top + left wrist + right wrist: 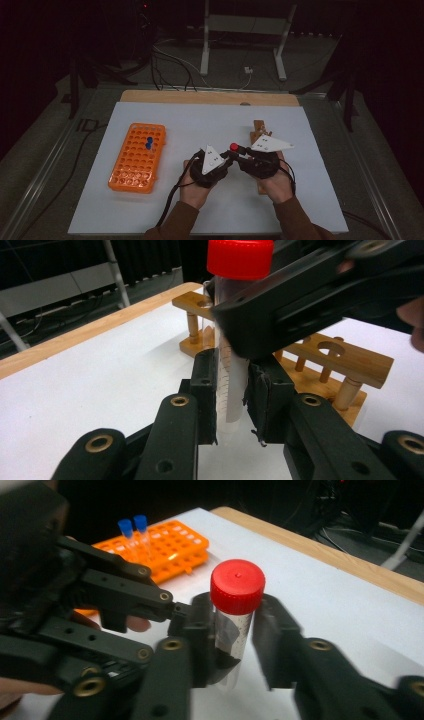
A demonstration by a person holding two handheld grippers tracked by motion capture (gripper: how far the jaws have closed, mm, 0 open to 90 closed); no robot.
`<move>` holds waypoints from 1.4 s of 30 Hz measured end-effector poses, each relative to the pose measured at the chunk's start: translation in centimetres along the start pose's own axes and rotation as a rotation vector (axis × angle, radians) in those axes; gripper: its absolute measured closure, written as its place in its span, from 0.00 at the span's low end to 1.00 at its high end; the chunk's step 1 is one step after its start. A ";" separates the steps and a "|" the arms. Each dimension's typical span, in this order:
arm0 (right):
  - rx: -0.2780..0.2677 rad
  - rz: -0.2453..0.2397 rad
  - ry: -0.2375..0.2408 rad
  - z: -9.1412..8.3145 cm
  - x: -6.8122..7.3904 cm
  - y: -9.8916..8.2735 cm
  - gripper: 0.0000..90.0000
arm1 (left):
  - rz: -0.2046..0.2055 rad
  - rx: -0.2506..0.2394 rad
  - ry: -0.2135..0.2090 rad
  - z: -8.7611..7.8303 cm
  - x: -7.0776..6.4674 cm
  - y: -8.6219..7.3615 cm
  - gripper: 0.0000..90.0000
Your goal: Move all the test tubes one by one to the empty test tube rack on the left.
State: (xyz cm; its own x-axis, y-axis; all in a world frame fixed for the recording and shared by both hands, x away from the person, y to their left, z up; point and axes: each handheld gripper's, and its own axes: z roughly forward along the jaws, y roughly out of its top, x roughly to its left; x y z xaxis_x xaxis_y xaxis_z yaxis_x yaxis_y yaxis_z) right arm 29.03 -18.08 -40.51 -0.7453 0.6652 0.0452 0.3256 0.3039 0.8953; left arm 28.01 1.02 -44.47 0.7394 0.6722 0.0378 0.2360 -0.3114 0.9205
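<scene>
Left claw [232, 400] is clamped on the lower body of the red-capped tube [231, 365], black pads pressing the clear wall from both sides, and that grip looks firm. The right claw [235, 630] sits higher up, just under the cap, and its jaws stand a little off the tube: a gap shows on one side in the right gripper view, so it reads as letting go, not holding. This looks like a handover from right to left.

The tube stands upright between the two claws, held above the table [165, 115], long axis vertical, cap up. It is a clear plastic cylinder with faint printed graduations and a ribbed red screw cap [237, 586], smooth and slippery I'd judge.

From the high view, both hands meet mid-table, left claw [223, 159] and right claw [239, 150] nose to nose. The orange rack [138, 156], a gridded plastic block with two blue-capped tubes [149, 143] standing in it, lies off to the left, nearer the left hand. The wooden rack [320, 360], with dowel posts and drilled holes, sits behind the right hand.
</scene>
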 end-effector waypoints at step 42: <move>0.017 0.082 -0.197 -3.5 -4.4 -4.7 0.02 | -0.096 -0.023 0.103 -4.9 4.7 -2.0 0.84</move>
State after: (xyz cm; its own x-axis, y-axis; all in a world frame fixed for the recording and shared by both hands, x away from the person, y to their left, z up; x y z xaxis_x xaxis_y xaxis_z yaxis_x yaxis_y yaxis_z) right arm 28.77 -24.86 -43.32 -0.5886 0.8079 0.0286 0.3914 0.2539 0.8845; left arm 27.88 8.07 -44.27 0.6453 0.7638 -0.0127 0.2878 -0.2276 0.9302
